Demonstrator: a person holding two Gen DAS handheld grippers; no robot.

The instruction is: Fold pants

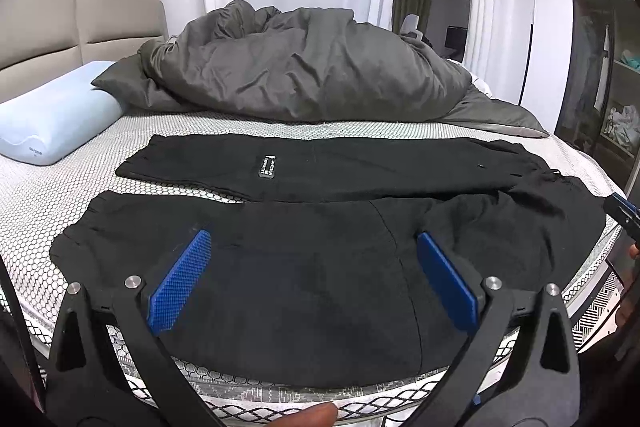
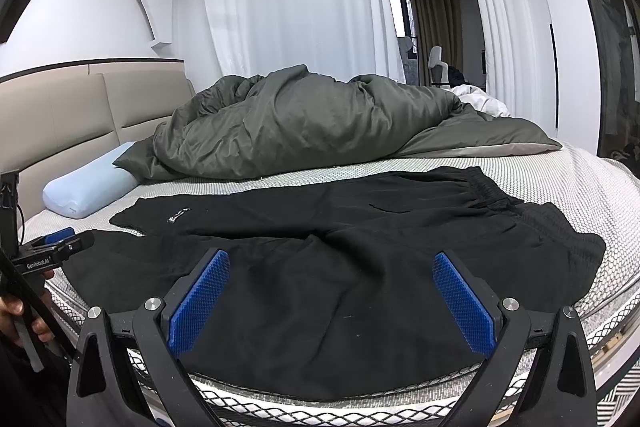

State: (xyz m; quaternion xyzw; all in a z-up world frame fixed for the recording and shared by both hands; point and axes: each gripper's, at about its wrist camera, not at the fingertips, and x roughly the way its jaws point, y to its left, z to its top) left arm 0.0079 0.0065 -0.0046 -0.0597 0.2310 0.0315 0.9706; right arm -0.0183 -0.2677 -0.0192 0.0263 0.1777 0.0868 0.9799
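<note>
Spread flat on the bed [image 1: 48, 195], black pants [image 1: 320, 267] lie beneath both gaping grippers, left gripper [image 1: 314, 279] and right gripper [image 2: 332, 301].

Black pants [image 1: 320, 267], honeycomb-patterned white mattress [image 1: 36, 203], grey duvet [image 1: 304, 67], pale-blue pillow [image 1: 52, 123].

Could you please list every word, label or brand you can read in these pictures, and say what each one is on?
"GenRobot.AI": white letters on the left tool, seen from the right wrist view.
Patch on the far leg of the black pants: white print, too small to read.
Pillow logo: too blurred to read.
</note>
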